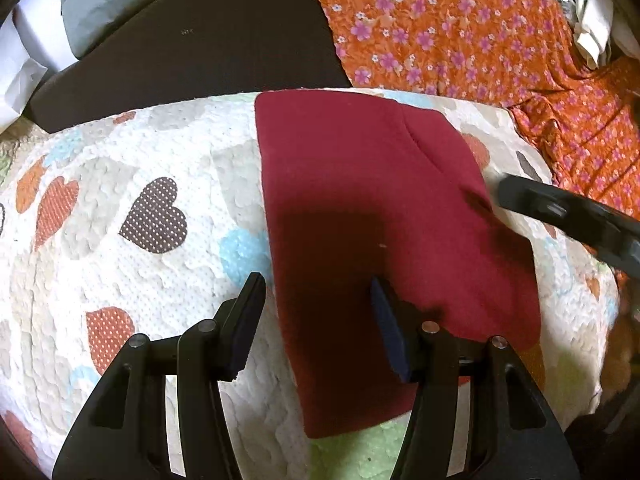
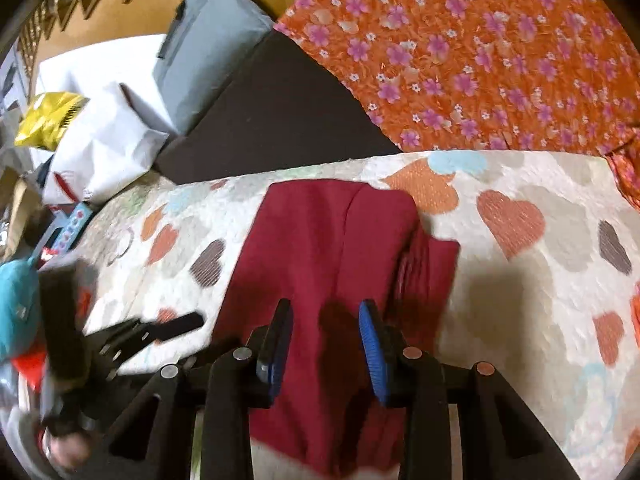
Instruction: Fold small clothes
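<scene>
A dark red small garment [image 1: 372, 216] lies folded into a long rectangle on a white quilt with coloured hearts [image 1: 140, 168]. My left gripper [image 1: 316, 300] is open and empty, just above the garment's near left edge. My right gripper shows in the left wrist view as a blurred black finger [image 1: 560, 212] at the garment's right edge. In the right wrist view the same garment [image 2: 320, 248] lies under my right gripper [image 2: 326, 320], which is open and empty over its near part. My left gripper [image 2: 160, 330] shows blurred at the left.
An orange cloth with pink flowers [image 1: 480, 40] lies behind the quilt at the right. A dark brown surface [image 1: 192, 52] and a grey cushion [image 2: 208, 44] are behind at the left. White bags [image 2: 104, 140] and a yellow bag [image 2: 50, 118] sit far left.
</scene>
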A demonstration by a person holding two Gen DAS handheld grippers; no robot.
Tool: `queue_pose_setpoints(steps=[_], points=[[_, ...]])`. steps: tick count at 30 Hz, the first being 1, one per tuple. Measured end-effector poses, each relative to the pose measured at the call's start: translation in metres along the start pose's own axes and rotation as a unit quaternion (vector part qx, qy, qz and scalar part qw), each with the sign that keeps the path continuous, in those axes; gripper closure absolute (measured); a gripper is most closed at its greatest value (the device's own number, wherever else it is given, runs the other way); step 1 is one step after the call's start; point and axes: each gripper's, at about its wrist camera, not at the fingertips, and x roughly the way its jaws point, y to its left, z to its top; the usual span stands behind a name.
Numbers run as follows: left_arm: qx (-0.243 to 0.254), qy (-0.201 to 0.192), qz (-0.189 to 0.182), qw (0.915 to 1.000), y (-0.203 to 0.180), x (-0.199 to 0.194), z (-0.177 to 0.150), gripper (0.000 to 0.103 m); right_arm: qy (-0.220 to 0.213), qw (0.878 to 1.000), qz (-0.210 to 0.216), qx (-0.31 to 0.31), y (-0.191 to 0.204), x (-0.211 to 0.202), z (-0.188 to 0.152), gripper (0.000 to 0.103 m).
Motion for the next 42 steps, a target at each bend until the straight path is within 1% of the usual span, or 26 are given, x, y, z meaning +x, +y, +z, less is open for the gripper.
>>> queue_pose_setpoints(steps=[3, 6, 9, 12, 16, 18, 20, 22, 24, 26, 28, 29, 31, 33, 34, 35, 37, 39, 41, 42], points=[[0.001, -0.006, 0.003, 1.0, 0.002, 0.001, 0.004, 0.048, 0.012, 1.0, -0.01, 0.014, -0.008, 0.03, 0.014, 0.07], [-0.002, -0.007, 0.003, 1.0, 0.003, 0.005, 0.006, 0.041, 0.028, 0.999, -0.021, 0.032, -0.024, 0.057, 0.024, 0.071], [-0.01, -0.004, -0.004, 0.9999, 0.005, 0.009, 0.006, 0.038, 0.031, 0.999, -0.022, 0.033, -0.033, 0.072, 0.024, 0.073], [-0.009, -0.003, -0.002, 1.0, 0.005, 0.009, 0.006, 0.036, 0.028, 0.999, -0.018, 0.035, -0.035, 0.07, 0.021, 0.073], [-0.007, -0.003, 0.004, 1.0, 0.004, 0.007, 0.005, 0.036, 0.027, 0.998, -0.01, 0.049, -0.032, 0.044, 0.016, 0.072], [-0.006, 0.0, 0.005, 1.0, 0.003, 0.007, 0.005, 0.036, 0.025, 0.999, -0.006, 0.037, -0.026, 0.029, 0.007, 0.072], [-0.003, 0.001, 0.006, 1.0, 0.002, 0.007, 0.004, 0.036, 0.032, 0.999, -0.007, 0.018, -0.019, 0.02, -0.007, 0.072], [0.0, 0.0, 0.005, 1.0, 0.002, 0.007, 0.003, 0.036, 0.051, 0.998, -0.033, 0.006, -0.018, 0.022, -0.026, 0.071], [0.0, 0.004, 0.002, 1.0, 0.001, 0.009, 0.001, 0.034, 0.065, 0.996, -0.056, -0.003, -0.022, 0.033, -0.041, 0.067], [-0.003, 0.007, 0.003, 1.0, 0.001, 0.009, 0.001, 0.034, 0.057, 0.997, -0.047, 0.01, -0.026, 0.03, -0.045, 0.066], [-0.007, 0.006, 0.002, 1.0, 0.003, 0.005, 0.003, 0.034, 0.047, 0.998, -0.028, 0.03, -0.028, 0.019, -0.043, 0.063], [-0.011, 0.003, -0.002, 0.9999, 0.005, 0.003, 0.004, 0.034, 0.04, 0.998, -0.02, 0.037, -0.029, 0.014, -0.041, 0.058], [-0.025, -0.002, -0.016, 0.9995, 0.011, 0.001, 0.007, 0.034, 0.025, 0.999, -0.026, 0.039, -0.029, 0.005, -0.038, 0.052], [-0.045, 0.002, -0.032, 0.9985, 0.018, 0.002, 0.011, 0.034, 0.02, 0.999, -0.033, 0.037, -0.031, 0.003, -0.035, 0.051], [-0.056, 0.008, -0.047, 0.9973, 0.022, 0.004, 0.013, 0.034, 0.021, 0.998, -0.033, 0.04, -0.032, 0.003, -0.034, 0.048], [-0.067, 0.016, -0.064, 0.9956, 0.027, 0.007, 0.014, 0.034, 0.023, 0.998, -0.032, 0.048, -0.036, 0.004, -0.033, 0.041], [-0.084, 0.023, -0.086, 0.9925, 0.032, 0.011, 0.016, 0.034, 0.022, 0.997, -0.029, 0.064, -0.043, 0.008, -0.032, 0.033], [-0.098, 0.025, -0.104, 0.9894, 0.037, 0.014, 0.017, 0.034, 0.016, 0.997, -0.019, 0.078, -0.051, 0.011, -0.031, 0.03], [-0.111, 0.029, -0.121, 0.986, 0.041, 0.019, 0.019, 0.033, 0.016, 0.996, -0.004, 0.089, -0.058, 0.016, -0.029, 0.024], [-0.117, 0.031, -0.137, 0.9831, 0.042, 0.023, 0.02, 0.03, 0.017, 0.995, 0.005, 0.099, -0.063, 0.021, -0.028, 0.023]])
